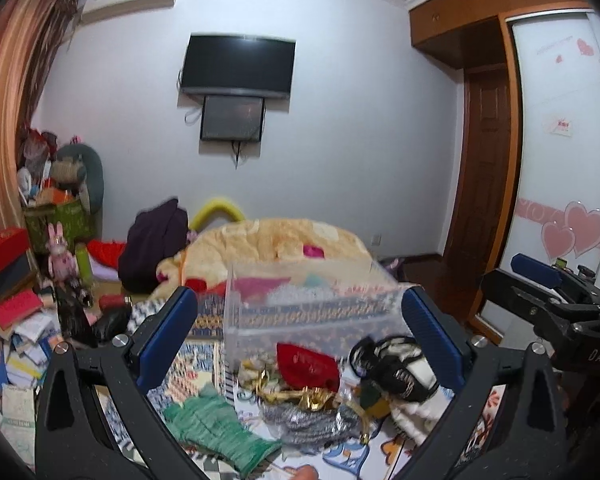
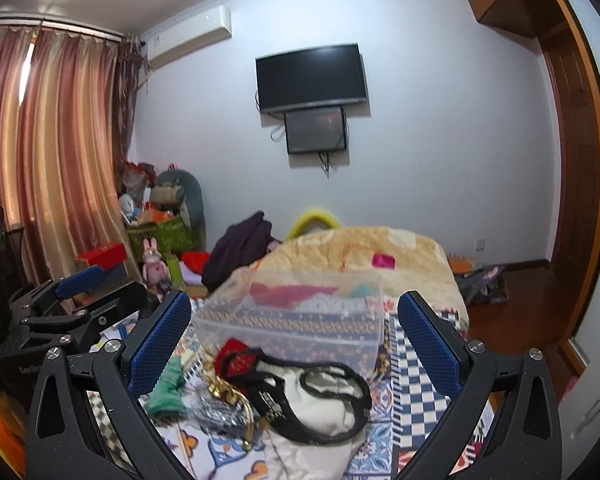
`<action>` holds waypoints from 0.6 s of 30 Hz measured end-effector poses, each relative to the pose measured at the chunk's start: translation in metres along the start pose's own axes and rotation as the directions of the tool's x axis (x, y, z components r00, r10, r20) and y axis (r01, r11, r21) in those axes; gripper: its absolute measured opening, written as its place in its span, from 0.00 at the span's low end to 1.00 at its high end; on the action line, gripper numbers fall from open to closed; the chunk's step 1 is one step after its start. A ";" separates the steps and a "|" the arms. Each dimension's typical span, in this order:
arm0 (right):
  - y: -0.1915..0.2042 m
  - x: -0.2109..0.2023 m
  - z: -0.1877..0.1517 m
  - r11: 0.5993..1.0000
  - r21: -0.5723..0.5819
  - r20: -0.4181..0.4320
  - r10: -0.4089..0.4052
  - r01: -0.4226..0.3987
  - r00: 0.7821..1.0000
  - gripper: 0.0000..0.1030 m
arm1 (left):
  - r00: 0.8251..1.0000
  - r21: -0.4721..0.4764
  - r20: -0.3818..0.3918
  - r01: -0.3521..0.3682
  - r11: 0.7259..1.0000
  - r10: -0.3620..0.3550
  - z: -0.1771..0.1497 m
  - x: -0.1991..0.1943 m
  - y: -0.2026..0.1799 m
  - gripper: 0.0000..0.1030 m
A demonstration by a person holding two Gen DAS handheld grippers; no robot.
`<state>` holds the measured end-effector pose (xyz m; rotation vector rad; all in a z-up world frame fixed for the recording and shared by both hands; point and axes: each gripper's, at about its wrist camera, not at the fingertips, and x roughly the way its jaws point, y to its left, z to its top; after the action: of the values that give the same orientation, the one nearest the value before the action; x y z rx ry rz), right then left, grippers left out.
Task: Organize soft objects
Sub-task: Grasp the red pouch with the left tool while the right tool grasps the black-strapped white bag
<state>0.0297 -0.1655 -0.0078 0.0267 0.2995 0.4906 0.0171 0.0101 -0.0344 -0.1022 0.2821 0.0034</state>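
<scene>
A pile of soft things lies on the patterned bedspread (image 2: 416, 372): a green knitted piece (image 1: 216, 428), a red pouch (image 1: 310, 366), silver tinsel (image 1: 312, 420), gold ribbon (image 1: 314, 396) and a white pouch with black trim (image 2: 320, 400). Behind the pile stands a clear plastic box (image 1: 312, 304) with some coloured items inside. My left gripper (image 1: 300, 332) is open above the pile, empty. My right gripper (image 2: 294, 344) is open above the white pouch, empty. The box also shows in the right wrist view (image 2: 296, 312).
A yellow quilt (image 1: 284, 244) and a dark purple garment (image 1: 152, 244) lie farther up the bed. Boxes, books and plush toys (image 1: 62, 252) crowd the floor at left. A wardrobe (image 1: 560, 152) and door stand at right. A TV (image 1: 238, 66) hangs on the far wall.
</scene>
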 end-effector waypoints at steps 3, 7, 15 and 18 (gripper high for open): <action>-0.004 0.006 -0.010 1.000 -0.004 -0.037 -0.007 0.007 0.999 1.00 | 0.998 -0.025 -0.055 0.007 1.000 -0.008 -0.013 0.014 0.006 1.00; -0.008 0.013 -0.023 1.000 -0.002 -0.082 0.013 -0.014 0.997 1.00 | 0.993 -0.029 -0.118 -0.002 1.000 -0.002 -0.031 0.035 0.009 0.98; -0.004 0.032 -0.046 0.997 -0.011 -0.192 0.078 -0.082 0.978 0.85 | 0.973 -0.052 -0.229 0.004 0.999 -0.015 -0.056 0.066 0.018 0.73; -0.002 0.041 -0.052 0.993 -0.002 -0.236 0.110 -0.114 0.966 0.76 | 0.966 -0.052 -0.258 0.011 0.999 -0.024 -0.062 0.076 0.019 0.70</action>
<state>0.0499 -0.1507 -0.0696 -0.0307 0.5290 0.6099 0.0725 0.0220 -0.1164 -0.1559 0.5422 -0.0210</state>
